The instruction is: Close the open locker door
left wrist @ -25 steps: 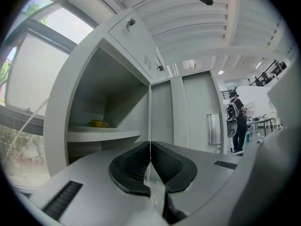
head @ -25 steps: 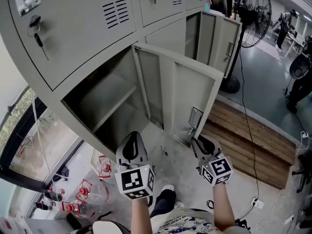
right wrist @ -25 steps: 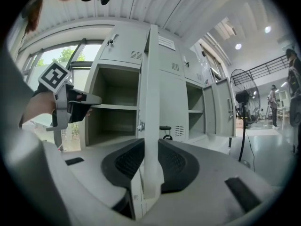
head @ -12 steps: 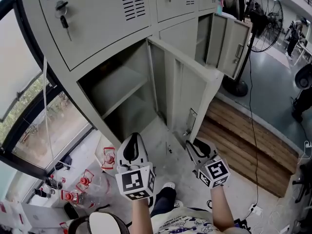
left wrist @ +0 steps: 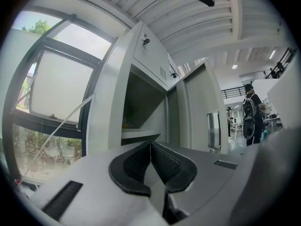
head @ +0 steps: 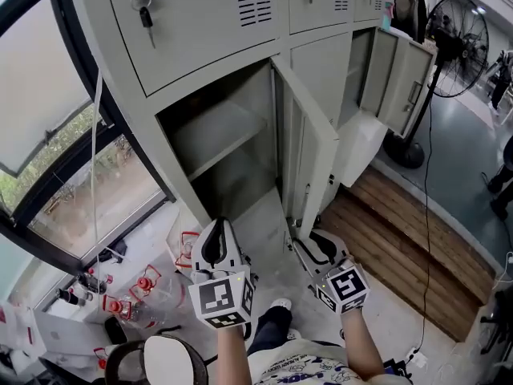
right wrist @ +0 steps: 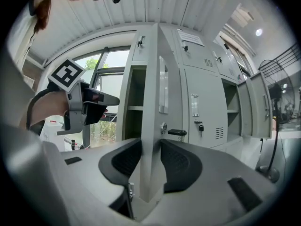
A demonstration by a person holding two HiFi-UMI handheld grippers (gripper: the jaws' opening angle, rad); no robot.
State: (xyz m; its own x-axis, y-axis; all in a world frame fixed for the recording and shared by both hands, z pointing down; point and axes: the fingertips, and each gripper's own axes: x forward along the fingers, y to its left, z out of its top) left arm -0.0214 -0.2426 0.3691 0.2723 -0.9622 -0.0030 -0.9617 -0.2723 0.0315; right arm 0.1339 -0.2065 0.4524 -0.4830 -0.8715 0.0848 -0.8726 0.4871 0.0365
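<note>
In the head view, the pale grey sheet-metal locker door stood swung out from the locker bank, nearly edge-on to me and far from shut. The right hand-held gripper sat at the door's lower free edge. The left hand-held gripper hung to its left, facing the opening and clear of the metal. The open grey locker compartment showed one bare shelf and nothing else that I could see. Further right, a second grey locker door also hung open.

In the left gripper view, that gripper's black pads met at the tips with nothing between them. The compartment looked empty apart from a small yellowish mark at the back of the shelf, too small to name.

In the right gripper view, the door's free edge ran up between the jaws, which had just been opening. The pads flanked it closely without seeming to press. To my mind, closing it called for a steady push along the door's arc. Contact should stay near the free edge, away from the hinges, and ease off at the frame so the latch seated rather than bounced.
</note>
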